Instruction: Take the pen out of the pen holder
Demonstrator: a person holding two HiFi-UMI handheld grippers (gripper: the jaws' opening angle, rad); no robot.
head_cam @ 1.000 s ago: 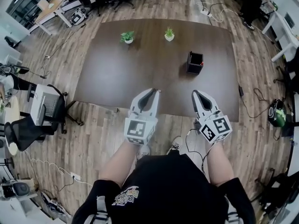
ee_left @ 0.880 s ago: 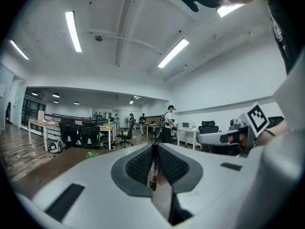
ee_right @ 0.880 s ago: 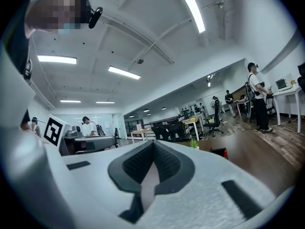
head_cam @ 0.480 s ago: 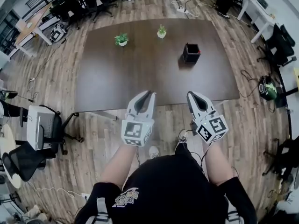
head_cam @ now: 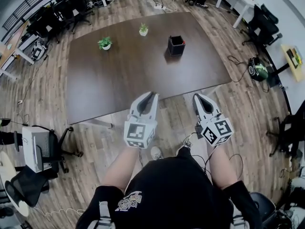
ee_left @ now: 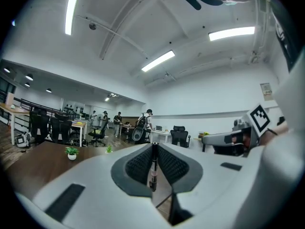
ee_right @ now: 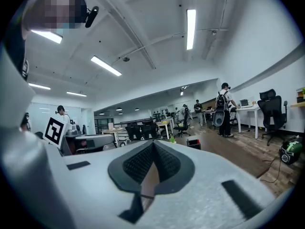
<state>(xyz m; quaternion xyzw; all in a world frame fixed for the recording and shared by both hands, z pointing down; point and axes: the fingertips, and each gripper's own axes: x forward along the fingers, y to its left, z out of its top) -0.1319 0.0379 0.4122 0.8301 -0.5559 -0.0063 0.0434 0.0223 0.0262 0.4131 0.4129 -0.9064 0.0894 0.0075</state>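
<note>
A long dark brown table [head_cam: 128, 75] takes up the middle of the room, set on a wood-plank floor [head_cam: 248, 109]. The person [head_cam: 171, 194], in a black top, stands off the table's near side with both arms held out towards it.

The left gripper [head_cam: 151, 95] has its tips about over the table's near edge. The right gripper [head_cam: 197, 97] is beside it, its tips just short of that edge and over the floor. Both point level across the table, and each carries its marker cube at the back.

The black, square pen holder [head_cam: 176, 45] stands upright on the far right part of the table, well apart from both grippers. From here I can't tell what is inside it. Two small potted plants [head_cam: 105, 43] in white pots sit along the table's far side, to the left of the holder. One is close to the holder and the other is further left.

The pen [ee_left: 153, 168] is out of the holder, at the table's near edge. It is a thin dark stick standing upright between the ribbed pads of the left gripper, which pinch it from both sides with only the pen's width between them. The right gripper's pads are pressed together with nothing between them.
</note>
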